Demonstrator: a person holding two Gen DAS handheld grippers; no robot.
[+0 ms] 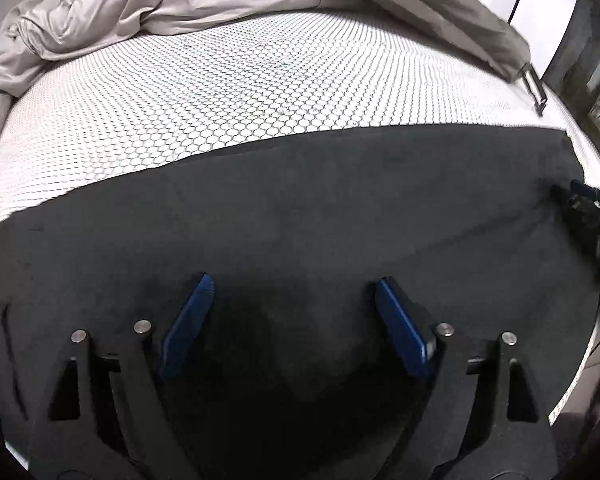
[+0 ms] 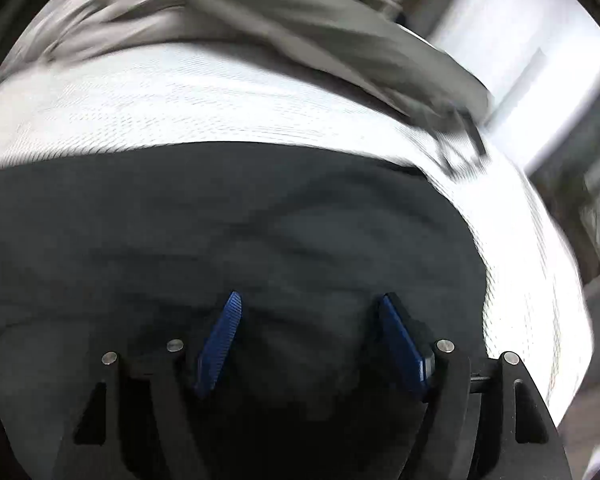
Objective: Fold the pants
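Your left gripper (image 1: 294, 284) hangs with jaws spread and empty over the dark pants (image 1: 300, 220); your right gripper (image 2: 310, 300) is likewise parted, gripping nothing, above wrinkled cloth. Smooth those creases toward the edge before you pinch for the fold. The pants lie flat on a white honeycomb-patterned surface (image 1: 220, 92). Beyond them sits a crumpled grey garment (image 1: 140, 4).

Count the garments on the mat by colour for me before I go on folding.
Dark: 1, the pants, lying flat nearest the grippers.
Grey: 1, a crumpled garment along the far edge of the honeycomb mat.
Total: 2.
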